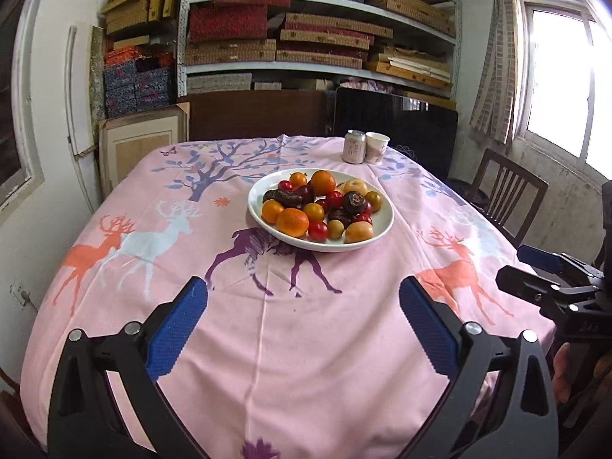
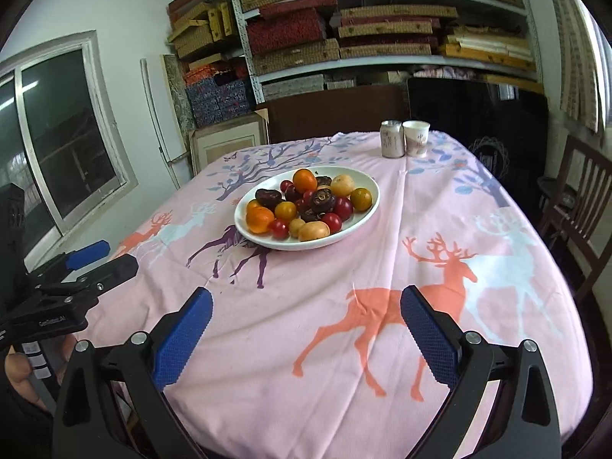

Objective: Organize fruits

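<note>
Both the left gripper (image 1: 302, 302) and right gripper (image 2: 306, 302) have jaws wide, empty, well short of the white ceramic plate (image 1: 378, 235). Its small round fruits (image 1: 321, 206) look light, smooth, roll-prone, cherry tomatoes squashy; pinch each gently across its middle.

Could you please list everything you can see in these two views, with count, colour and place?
plate: one, white, mid-table, heaped with fruit
oranges: several, orange, on the plate
cherry tomatoes: several, red, among the fruit
dates: a few, dark brown, plate centre
tablecloth: one, pink with deer and trees, covering the table
can: one, pale, far table edge
paper cup: one, white, right beside the can
chair: one, dark wood, right of the table
shelves: one unit, white, back wall, stacked with boxes
window: one, bright, right wall
left gripper: blue pads, jaws open, empty
right gripper: blue pads, jaws open, empty
</note>
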`<state>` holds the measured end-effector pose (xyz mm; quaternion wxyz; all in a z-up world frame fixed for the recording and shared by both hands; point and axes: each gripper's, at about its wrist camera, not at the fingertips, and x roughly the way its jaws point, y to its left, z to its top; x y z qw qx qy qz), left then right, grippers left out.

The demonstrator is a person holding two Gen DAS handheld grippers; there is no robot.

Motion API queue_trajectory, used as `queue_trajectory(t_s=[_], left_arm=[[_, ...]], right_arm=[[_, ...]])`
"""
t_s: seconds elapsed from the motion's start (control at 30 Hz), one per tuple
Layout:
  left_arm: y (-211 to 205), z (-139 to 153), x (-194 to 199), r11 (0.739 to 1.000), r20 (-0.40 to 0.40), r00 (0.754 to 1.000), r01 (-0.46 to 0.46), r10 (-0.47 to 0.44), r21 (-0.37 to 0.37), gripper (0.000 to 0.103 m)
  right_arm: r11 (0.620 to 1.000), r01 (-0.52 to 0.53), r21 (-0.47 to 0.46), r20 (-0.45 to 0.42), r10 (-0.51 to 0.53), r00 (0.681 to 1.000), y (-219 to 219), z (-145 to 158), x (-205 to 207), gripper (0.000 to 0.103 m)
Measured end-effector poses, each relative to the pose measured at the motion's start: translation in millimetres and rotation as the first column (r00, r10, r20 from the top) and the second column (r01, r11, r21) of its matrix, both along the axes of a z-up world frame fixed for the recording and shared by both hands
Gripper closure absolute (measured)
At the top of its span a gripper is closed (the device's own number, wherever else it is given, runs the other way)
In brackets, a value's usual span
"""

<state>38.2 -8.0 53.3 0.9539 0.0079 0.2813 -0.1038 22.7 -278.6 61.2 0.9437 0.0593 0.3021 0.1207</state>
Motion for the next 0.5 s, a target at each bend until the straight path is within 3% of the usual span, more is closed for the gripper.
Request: queue_trajectory(t_s=[0.2, 0.5], left_arm=[[2, 4, -47, 1.000, 0.006, 1.000, -0.030, 0.030, 0.002, 0.005], [8, 8, -73, 0.991, 0.013, 0.992, -0.129, 0.129, 0.046, 0.005]], right_arm=[[1.000, 0.001, -0.031, 0.030, 0.000, 1.000, 11, 11, -40, 0.004], [0.998, 0.026, -0.065, 0.075, -0.021, 0.997, 17, 21, -77, 0.004]])
